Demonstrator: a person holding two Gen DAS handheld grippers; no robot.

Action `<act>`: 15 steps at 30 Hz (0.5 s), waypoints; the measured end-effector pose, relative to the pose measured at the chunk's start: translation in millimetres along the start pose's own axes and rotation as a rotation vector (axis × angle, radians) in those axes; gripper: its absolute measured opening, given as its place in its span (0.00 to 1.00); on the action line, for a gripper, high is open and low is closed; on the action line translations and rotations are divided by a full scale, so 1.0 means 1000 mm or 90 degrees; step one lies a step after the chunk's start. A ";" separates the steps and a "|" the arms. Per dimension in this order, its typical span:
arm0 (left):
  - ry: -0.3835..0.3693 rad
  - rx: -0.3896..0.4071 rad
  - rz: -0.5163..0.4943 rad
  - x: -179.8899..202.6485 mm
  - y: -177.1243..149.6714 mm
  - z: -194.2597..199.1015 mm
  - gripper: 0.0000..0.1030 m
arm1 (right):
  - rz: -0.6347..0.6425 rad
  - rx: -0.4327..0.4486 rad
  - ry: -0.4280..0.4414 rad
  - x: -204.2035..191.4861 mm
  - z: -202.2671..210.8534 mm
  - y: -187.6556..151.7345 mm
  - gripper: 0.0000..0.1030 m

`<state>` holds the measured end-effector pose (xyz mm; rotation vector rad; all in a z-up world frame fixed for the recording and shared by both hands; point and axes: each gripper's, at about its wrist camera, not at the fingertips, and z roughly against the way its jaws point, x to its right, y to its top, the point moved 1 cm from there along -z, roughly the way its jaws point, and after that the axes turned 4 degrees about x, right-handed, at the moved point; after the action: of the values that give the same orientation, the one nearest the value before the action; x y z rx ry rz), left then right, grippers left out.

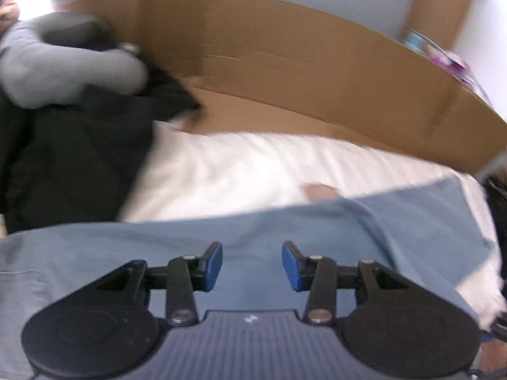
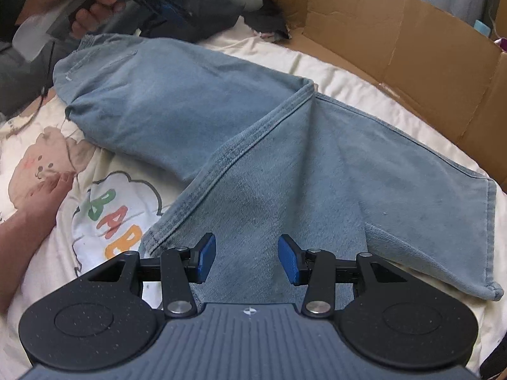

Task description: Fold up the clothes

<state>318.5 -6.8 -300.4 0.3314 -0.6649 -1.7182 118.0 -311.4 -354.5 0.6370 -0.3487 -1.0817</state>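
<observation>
A: Right wrist view: the cream bedspread (image 2: 332,72) carries the blue jeans (image 2: 196,107), one leg angled across the other toward the cardboard box (image 2: 412,50).

B: Step?

A: Partly laid out, I judge; whether mid-fold or being spread, I can't settle. Squaring the legs needs a hem grip.

B: Claws?

A: Right gripper (image 2: 247,261) gapes wide above denim, empty. Left gripper (image 1: 252,266) likewise, over the waist end, gripping nothing.

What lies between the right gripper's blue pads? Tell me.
Only the light blue denim jeans: the right gripper is open with nothing gripped, in the right wrist view.
</observation>
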 end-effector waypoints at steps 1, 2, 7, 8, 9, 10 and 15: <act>-0.023 -0.008 -0.006 0.011 -0.005 -0.002 0.44 | -0.008 0.002 0.005 -0.001 0.001 -0.001 0.49; -0.044 -0.013 -0.010 0.018 -0.011 -0.005 0.44 | -0.015 0.003 0.009 -0.001 0.001 -0.003 0.49; -0.151 -0.068 -0.010 0.057 -0.044 -0.013 0.44 | -0.026 -0.006 0.028 -0.006 0.002 -0.011 0.49; -0.168 -0.081 -0.014 0.063 -0.050 -0.013 0.44 | -0.027 -0.007 0.028 -0.006 0.002 -0.012 0.49; -0.185 -0.094 -0.018 0.069 -0.056 -0.013 0.44 | -0.027 -0.008 0.028 -0.006 0.002 -0.013 0.49; -0.205 -0.108 -0.027 0.076 -0.062 -0.012 0.44 | -0.028 -0.009 0.029 -0.006 0.002 -0.014 0.49; -0.241 -0.157 -0.039 0.100 -0.087 -0.010 0.44 | -0.030 -0.014 0.030 -0.006 0.002 -0.019 0.49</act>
<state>229.4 -93.2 -347.2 -0.1528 -0.7089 -1.9180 101.0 -312.6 -364.6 0.6536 -0.2815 -1.1119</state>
